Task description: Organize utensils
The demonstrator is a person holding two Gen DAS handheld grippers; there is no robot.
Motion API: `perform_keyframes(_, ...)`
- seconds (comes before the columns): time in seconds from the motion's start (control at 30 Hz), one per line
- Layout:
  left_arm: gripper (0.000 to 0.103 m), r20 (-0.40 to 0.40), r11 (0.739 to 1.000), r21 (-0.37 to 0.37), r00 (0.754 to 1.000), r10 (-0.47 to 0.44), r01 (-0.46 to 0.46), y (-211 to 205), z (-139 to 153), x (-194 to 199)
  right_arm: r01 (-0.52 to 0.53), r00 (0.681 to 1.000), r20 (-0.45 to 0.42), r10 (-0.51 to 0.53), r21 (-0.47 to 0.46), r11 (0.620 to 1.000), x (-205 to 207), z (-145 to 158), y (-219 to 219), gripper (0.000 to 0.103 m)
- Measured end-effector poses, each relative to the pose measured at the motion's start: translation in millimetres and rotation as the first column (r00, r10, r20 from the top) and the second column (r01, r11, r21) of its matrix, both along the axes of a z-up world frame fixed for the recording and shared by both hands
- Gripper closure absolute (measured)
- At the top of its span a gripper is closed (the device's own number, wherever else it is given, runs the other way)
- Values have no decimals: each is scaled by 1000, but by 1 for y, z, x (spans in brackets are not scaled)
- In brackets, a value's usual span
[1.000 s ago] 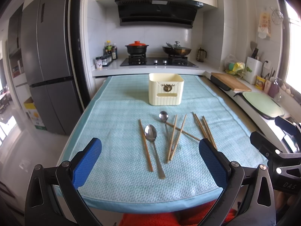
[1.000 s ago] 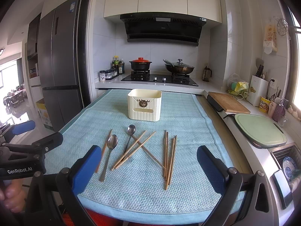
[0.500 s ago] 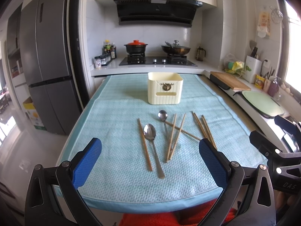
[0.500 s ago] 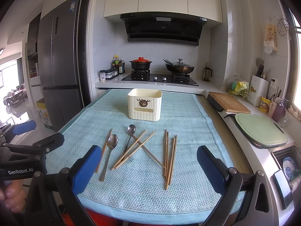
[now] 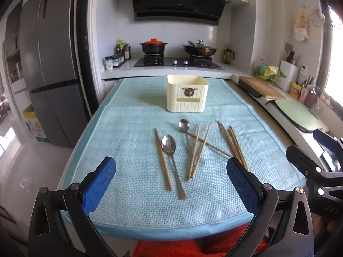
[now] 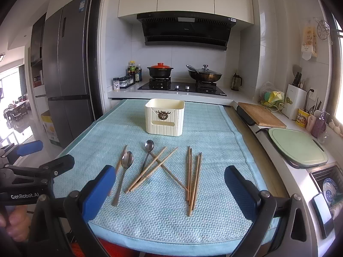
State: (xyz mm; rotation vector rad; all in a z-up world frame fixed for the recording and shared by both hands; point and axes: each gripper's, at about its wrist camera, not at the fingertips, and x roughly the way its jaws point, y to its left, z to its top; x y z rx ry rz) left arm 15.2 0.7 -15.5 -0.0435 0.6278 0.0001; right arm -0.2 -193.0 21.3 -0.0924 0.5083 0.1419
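utensils loose on the counter
both hand-held grippers, left (image 5: 171, 184) and right (image 6: 169, 187), gape empty near spoons (image 5: 170, 150) and chopsticks (image 6: 193, 177).

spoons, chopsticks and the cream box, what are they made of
Spoons: most likely stainless steel, polished, since the bowls mirror the light.
Chopsticks: wood or bamboo by the look, matte tan sticks with no shine; which one I cannot tell.
Cream box: probably plastic, smooth with moulded ribs and a bronze-coloured emblem, though enamelled metal is possible.
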Motion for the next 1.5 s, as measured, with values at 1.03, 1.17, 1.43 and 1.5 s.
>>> perform_keyframes(1.03,0,-221,999,-47,975,3,-13,30,-51,103,121,967,-240,-81,159,980,95,-50,-77,0)
perform_keyframes(1.17,0,-254,998,-42,967,25,-37,43,-63,125,145,949,-305,-80,196,970,123,-62,-97,0)
perform_keyframes(1.43,0,-348,990,-117,937,31,-76,76,-91,190,202,892,-446,-65,267,942,172,-93,-124,28)
perform_keyframes(1.5,0,-384,986,-149,923,17,-80,79,-100,211,201,885,-462,-53,278,939,179,-97,-125,32)
